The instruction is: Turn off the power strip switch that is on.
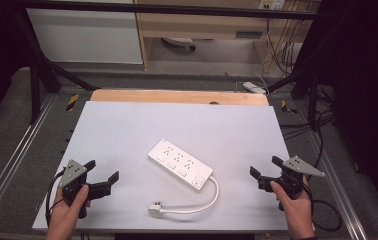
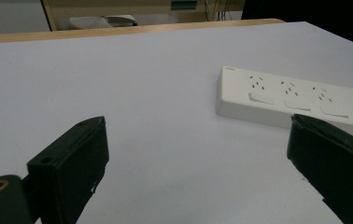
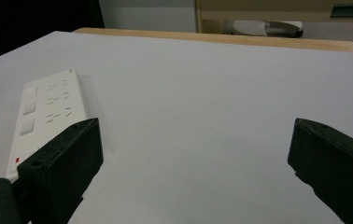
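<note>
White tabletop (image 1: 127, 130) carries everything, with a strip of bare wood edge (image 1: 177, 96) along its far side. White power strip (image 1: 180, 163) lies flat near the tabletop's middle, set diagonally, three rows of sockets facing up; it sits between the two grippers, touched by neither. Its white cable (image 1: 202, 202) curls from the near right end back toward the person and ends in a white plug (image 1: 156, 209) lying on the tabletop near the front edge. Left gripper (image 1: 102, 176) held in the left hand (image 1: 69, 207) at the front left, fingers (image 2: 72, 163) spread wide apart and holding nothing; in the left gripper view the power strip (image 2: 286, 98) lies ahead and to the right. Right gripper (image 1: 264, 170) held in the right hand (image 1: 292, 200) at the front right, fingers (image 3: 62, 161) likewise spread wide, nothing between them; the power strip (image 3: 48, 112) sits at the left in the right gripper view.
</note>
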Tool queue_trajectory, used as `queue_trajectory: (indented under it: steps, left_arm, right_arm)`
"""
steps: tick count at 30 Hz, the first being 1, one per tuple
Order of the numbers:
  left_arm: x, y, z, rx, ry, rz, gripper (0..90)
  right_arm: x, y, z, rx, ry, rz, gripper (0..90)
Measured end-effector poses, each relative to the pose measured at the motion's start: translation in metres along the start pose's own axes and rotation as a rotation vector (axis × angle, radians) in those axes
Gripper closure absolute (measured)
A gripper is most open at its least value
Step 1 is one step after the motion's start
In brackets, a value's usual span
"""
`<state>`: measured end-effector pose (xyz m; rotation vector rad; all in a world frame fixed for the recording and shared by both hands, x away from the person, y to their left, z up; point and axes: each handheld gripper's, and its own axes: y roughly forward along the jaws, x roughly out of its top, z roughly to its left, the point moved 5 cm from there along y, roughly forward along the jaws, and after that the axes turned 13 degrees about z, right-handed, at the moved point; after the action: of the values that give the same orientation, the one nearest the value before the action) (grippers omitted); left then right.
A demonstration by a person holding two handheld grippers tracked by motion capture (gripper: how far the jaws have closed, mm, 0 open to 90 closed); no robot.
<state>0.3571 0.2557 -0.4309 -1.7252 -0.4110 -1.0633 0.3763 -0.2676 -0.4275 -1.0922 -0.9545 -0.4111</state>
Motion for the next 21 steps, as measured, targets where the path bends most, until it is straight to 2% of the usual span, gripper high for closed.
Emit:
queue_trajectory:
  steps: [6,21]
  left_arm:
    - [0.001,0.001,-0.002,-0.005,0.009,0.002,5.6]
    - [-0.001,0.003,-0.003,-0.005,0.018,0.014,5.6]
  right_arm:
    - [0.003,-0.007,0.0,-0.019,0.011,-0.031,2.6]
    - [0.007,-0.013,0.005,-0.017,0.005,-0.043,3.4]
